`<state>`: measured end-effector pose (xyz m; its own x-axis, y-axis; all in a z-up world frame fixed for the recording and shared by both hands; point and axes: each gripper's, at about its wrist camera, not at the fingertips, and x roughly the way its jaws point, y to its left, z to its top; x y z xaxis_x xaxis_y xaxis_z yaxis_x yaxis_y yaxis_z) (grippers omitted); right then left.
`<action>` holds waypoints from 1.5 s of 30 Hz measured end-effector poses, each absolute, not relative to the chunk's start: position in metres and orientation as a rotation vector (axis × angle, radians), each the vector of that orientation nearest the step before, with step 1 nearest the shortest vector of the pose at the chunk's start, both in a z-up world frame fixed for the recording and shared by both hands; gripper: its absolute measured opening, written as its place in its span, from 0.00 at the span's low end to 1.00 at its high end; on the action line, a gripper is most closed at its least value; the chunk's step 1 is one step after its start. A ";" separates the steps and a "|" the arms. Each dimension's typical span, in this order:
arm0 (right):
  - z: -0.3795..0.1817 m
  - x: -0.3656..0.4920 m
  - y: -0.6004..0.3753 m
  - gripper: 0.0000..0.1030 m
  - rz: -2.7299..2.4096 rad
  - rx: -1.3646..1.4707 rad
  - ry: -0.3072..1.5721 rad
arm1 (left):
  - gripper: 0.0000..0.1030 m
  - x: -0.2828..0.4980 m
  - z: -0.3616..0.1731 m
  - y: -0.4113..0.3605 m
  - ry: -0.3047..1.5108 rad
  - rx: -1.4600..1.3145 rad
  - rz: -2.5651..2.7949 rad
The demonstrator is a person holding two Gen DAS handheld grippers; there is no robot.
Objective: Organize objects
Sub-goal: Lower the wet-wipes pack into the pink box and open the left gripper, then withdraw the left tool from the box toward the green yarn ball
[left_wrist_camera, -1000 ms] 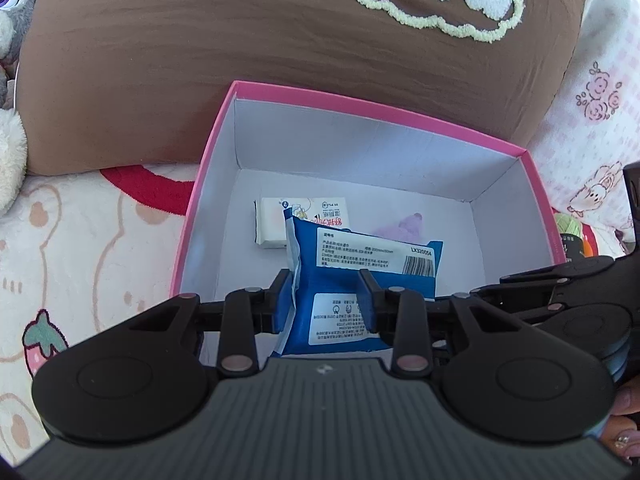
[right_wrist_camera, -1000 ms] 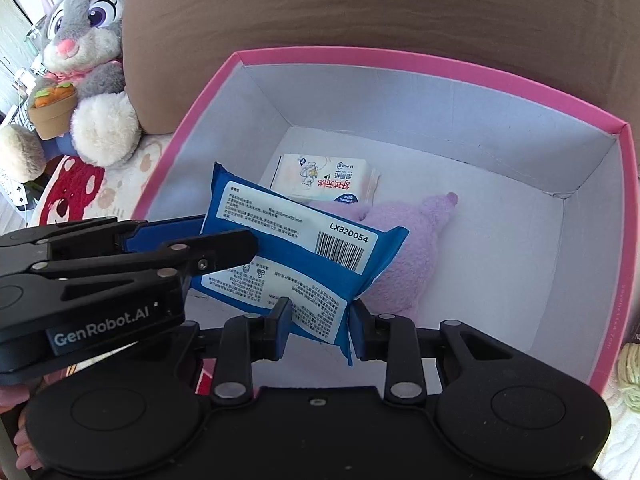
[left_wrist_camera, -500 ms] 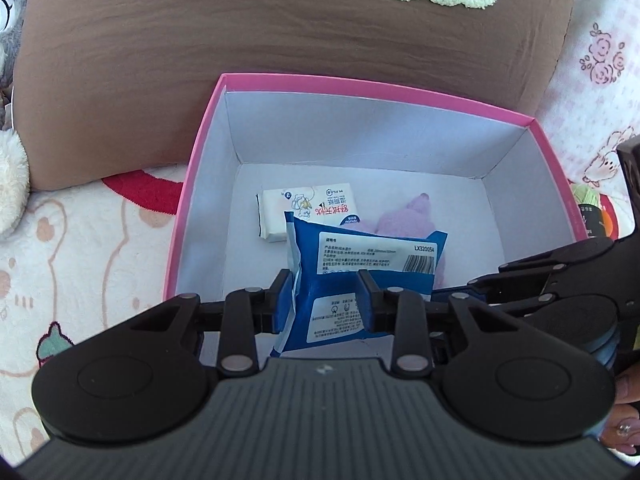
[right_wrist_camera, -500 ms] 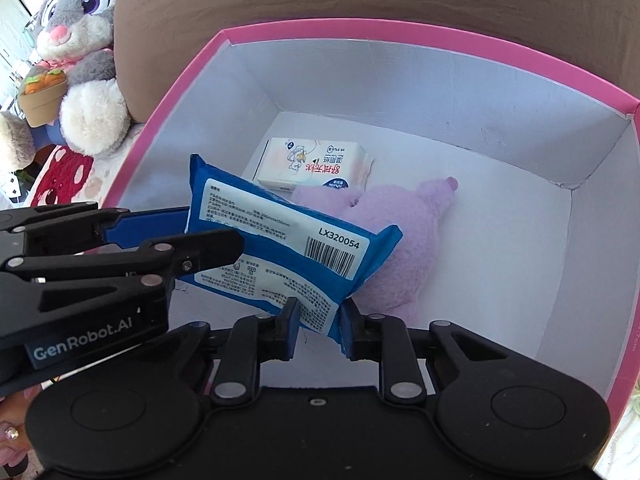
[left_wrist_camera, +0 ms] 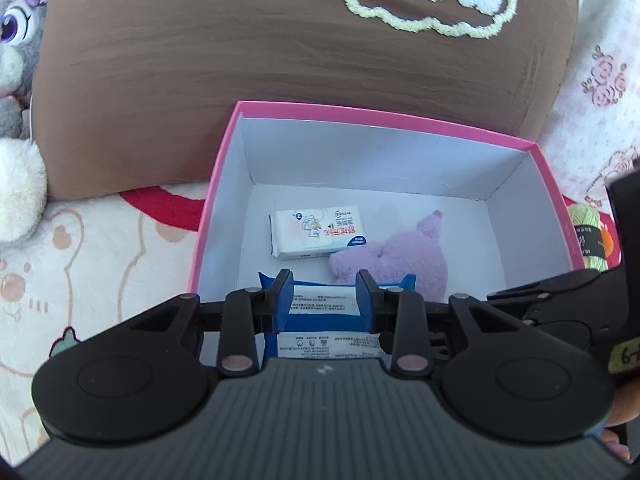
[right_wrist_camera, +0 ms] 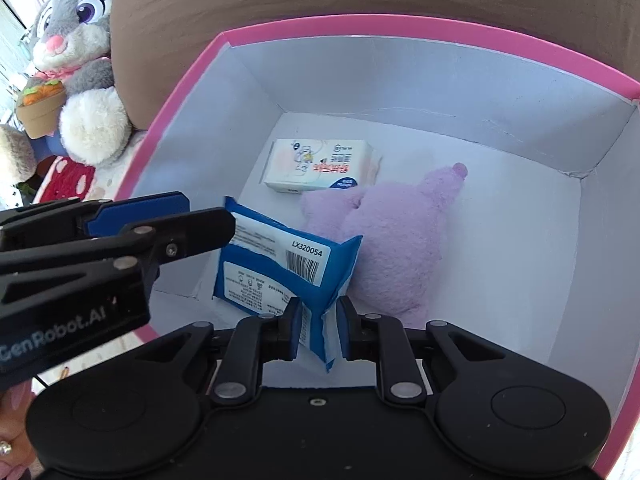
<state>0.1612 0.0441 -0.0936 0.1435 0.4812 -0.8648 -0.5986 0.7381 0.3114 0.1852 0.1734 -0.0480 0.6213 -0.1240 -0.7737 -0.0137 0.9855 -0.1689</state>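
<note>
A blue wipes pack (left_wrist_camera: pixel 322 308) (right_wrist_camera: pixel 280 268) hangs bent over the near part of a pink box (left_wrist_camera: pixel 360 110) (right_wrist_camera: pixel 400 24) with a white inside. My left gripper (left_wrist_camera: pixel 325 292) (right_wrist_camera: pixel 208 214) is shut on the pack's left end. My right gripper (right_wrist_camera: pixel 320 316) is shut on its crumpled right corner. On the box floor lie a white tissue pack (left_wrist_camera: pixel 316 234) (right_wrist_camera: pixel 320 164) and a purple plush toy (left_wrist_camera: pixel 408 256) (right_wrist_camera: pixel 400 232), just beyond the blue pack.
A big brown pillow (left_wrist_camera: pixel 200 60) leans behind the box. A grey rabbit plush (right_wrist_camera: pixel 76 20) sits at the far left. A green and orange yarn skein (left_wrist_camera: pixel 588 236) lies right of the box. A patterned blanket (left_wrist_camera: pixel 80 248) covers the surface.
The blue pack has sunk lower into the box and now folds between the two grippers. The right jaws have closed tighter on its corner.
</note>
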 end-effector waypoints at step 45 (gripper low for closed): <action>0.070 0.037 -0.129 0.43 0.817 -0.168 0.850 | 0.98 0.055 0.086 0.112 0.865 -0.083 -0.149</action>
<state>0.0371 -0.1293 0.0695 0.3835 0.5733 -0.7240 -0.7003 0.6917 0.1768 0.0555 0.1119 0.0864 0.6389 -0.1641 -0.7516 0.0970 0.9864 -0.1330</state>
